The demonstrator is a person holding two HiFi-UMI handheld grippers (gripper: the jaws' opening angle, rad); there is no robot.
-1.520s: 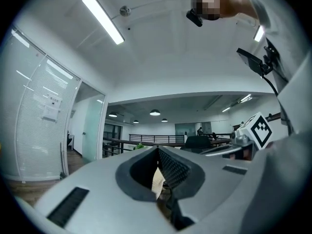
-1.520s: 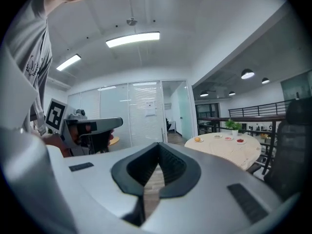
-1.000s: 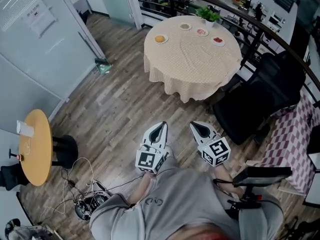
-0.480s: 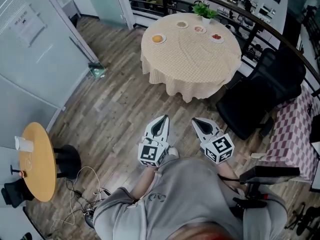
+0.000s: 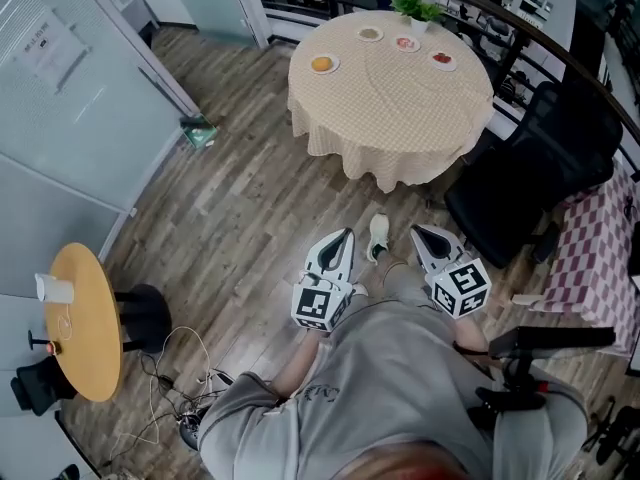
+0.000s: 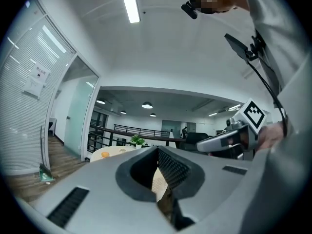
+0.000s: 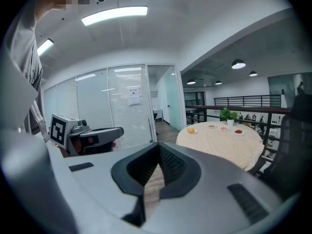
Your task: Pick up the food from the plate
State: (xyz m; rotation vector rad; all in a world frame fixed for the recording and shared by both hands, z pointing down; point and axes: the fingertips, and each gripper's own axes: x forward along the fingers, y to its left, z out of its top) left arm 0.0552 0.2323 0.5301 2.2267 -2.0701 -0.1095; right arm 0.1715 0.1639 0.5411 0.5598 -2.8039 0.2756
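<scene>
Far ahead, a round table with a beige cloth (image 5: 392, 98) carries several small plates. One plate holds orange food (image 5: 322, 64), two hold red food (image 5: 443, 60), and a green plant (image 5: 415, 8) stands at the back. My left gripper (image 5: 343, 236) and right gripper (image 5: 418, 231) are held side by side at the person's waist, well short of the table. Both are shut with nothing in them. The right gripper view shows the table (image 7: 222, 140) and the orange food (image 7: 191, 129) beyond its shut jaws (image 7: 158, 164).
A black office chair (image 5: 540, 168) stands right of the table, with a chequered cloth (image 5: 590, 258) beyond it. A small round wooden table (image 5: 85, 318) with a cup (image 5: 52, 288) is at left. Cables (image 5: 180, 408) lie on the wooden floor, and a glass wall runs along the left.
The person has stepped forward toward the table, and a shoe now shows between the grippers. Both grippers stay shut and side by side.
</scene>
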